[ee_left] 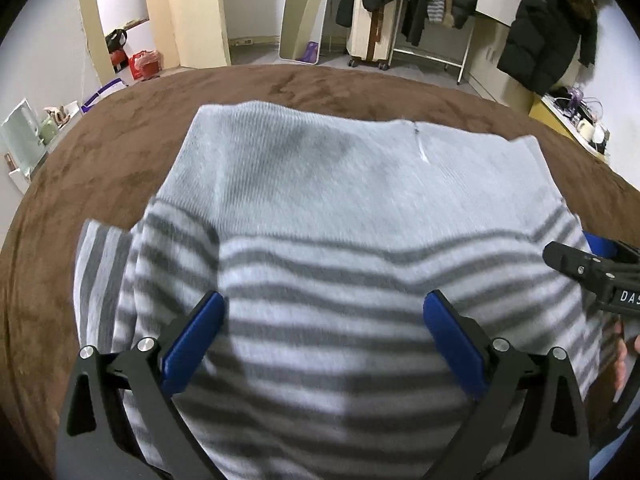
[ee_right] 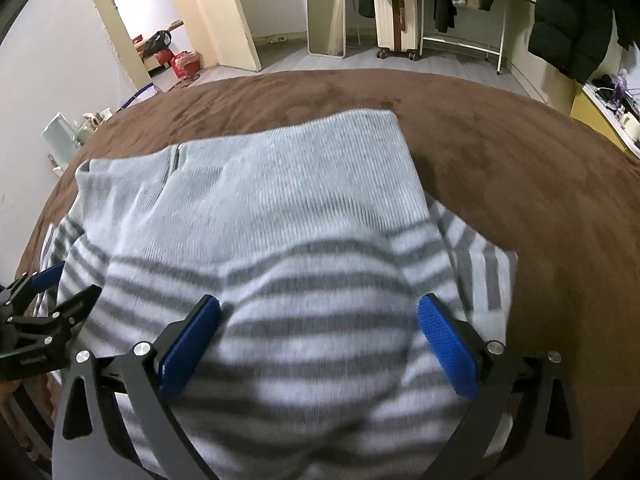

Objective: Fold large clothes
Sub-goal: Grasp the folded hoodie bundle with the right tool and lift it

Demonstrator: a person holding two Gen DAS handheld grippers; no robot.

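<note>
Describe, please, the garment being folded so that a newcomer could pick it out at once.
Start at the brown blanket covering the bed. The sweater lies folded in its middle, below both open grippers, left and right. Unlike the dark coats hanging behind, it is pale grey knit, plain at the far end and grey-and-white striped nearer.

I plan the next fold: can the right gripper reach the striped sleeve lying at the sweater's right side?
Probably yes: the right gripper is open, and the sleeve lies uncovered beside it.
</note>
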